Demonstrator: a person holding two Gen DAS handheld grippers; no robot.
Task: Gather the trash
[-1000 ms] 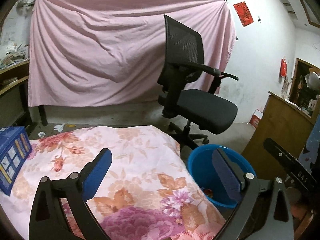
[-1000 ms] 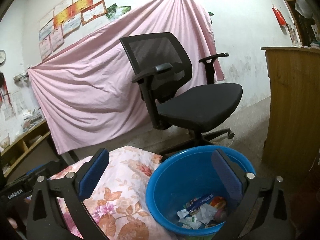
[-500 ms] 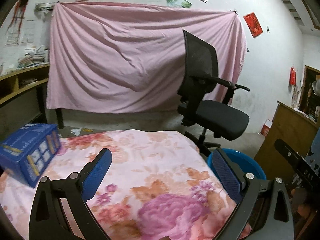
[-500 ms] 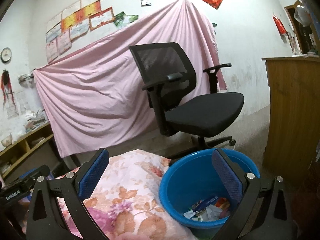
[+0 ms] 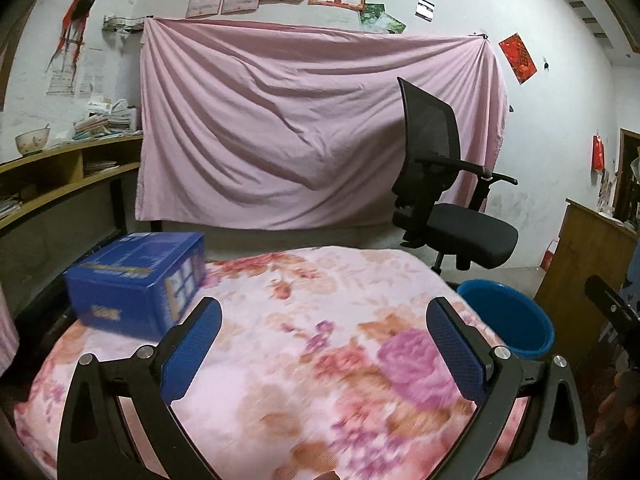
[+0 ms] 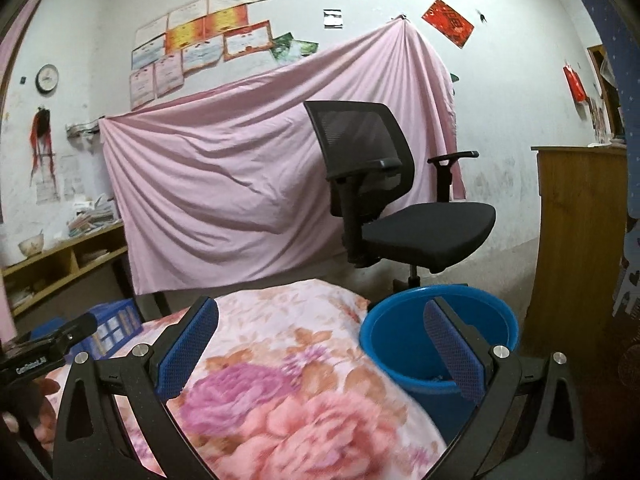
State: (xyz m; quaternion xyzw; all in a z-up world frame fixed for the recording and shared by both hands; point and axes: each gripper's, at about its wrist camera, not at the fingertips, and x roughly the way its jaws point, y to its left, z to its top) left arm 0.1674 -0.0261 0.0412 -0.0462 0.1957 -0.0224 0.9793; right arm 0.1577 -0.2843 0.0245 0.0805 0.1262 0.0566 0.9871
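A blue plastic bin [image 6: 440,332] stands on the floor at the right edge of a table under a pink floral cloth [image 5: 304,320]; it also shows in the left wrist view [image 5: 508,320]. Its contents are mostly hidden now. My left gripper [image 5: 320,344] is open and empty above the floral cloth. My right gripper [image 6: 320,344] is open and empty, over the cloth's right edge, its right finger [image 6: 452,352] in front of the bin. No loose trash shows on the cloth.
A blue cardboard box [image 5: 136,284] sits on the cloth at the left. A black office chair [image 6: 396,200] stands behind the bin before a hung pink sheet [image 5: 312,128]. A wooden cabinet [image 6: 576,248] is right, wooden shelves [image 5: 52,184] left.
Both grippers have tilted up and drawn back from the bin. The left view has swung left, bringing the blue box further in. The trash inside the bin has dropped out of sight.
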